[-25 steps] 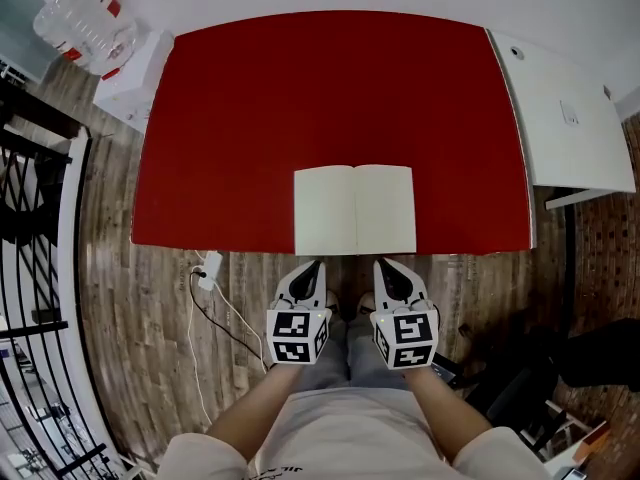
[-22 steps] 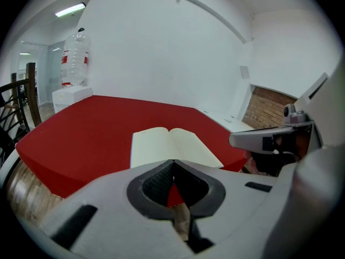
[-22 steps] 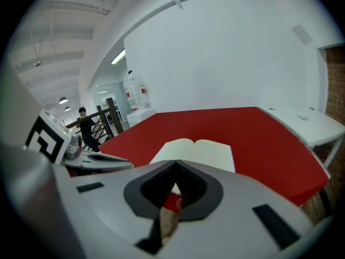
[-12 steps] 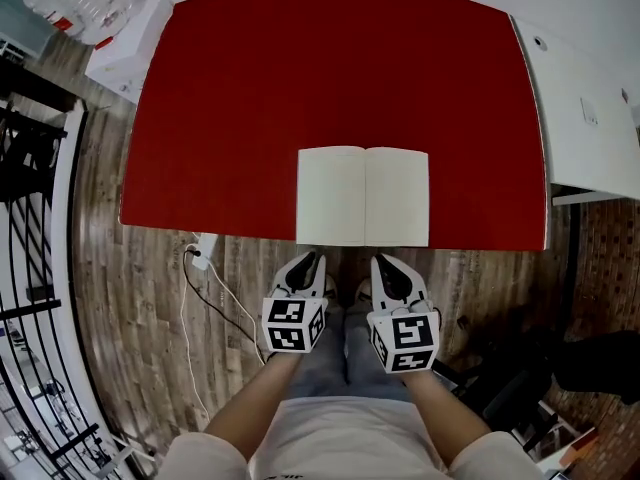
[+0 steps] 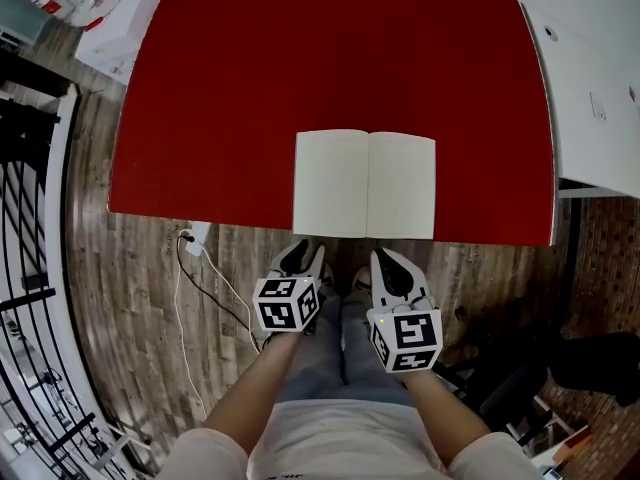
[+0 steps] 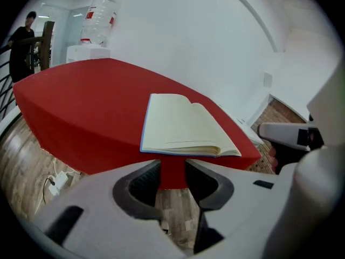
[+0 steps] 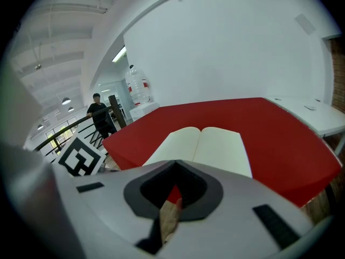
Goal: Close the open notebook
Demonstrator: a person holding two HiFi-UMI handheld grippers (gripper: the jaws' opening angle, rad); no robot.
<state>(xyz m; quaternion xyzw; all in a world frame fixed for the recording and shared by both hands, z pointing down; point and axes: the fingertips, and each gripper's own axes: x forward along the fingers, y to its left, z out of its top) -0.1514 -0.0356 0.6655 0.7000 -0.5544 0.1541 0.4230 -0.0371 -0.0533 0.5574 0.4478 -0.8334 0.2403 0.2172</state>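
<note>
On my left gripper point(image 6: 172, 169) the jaws were opening, empty; my right gripper point(image 7: 175, 166) was clenched on nothing. Beyond, the open cream-paged notebook point(image 5: 365, 185) lay flat at the near edge of the red table point(image 5: 300, 58) — best, I judged, to catch one cover's outer edge and fold it over.

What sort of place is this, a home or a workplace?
Probably an office: a notebook open on a red table, a white desk beside it, and a water-cooler bottle.
</note>
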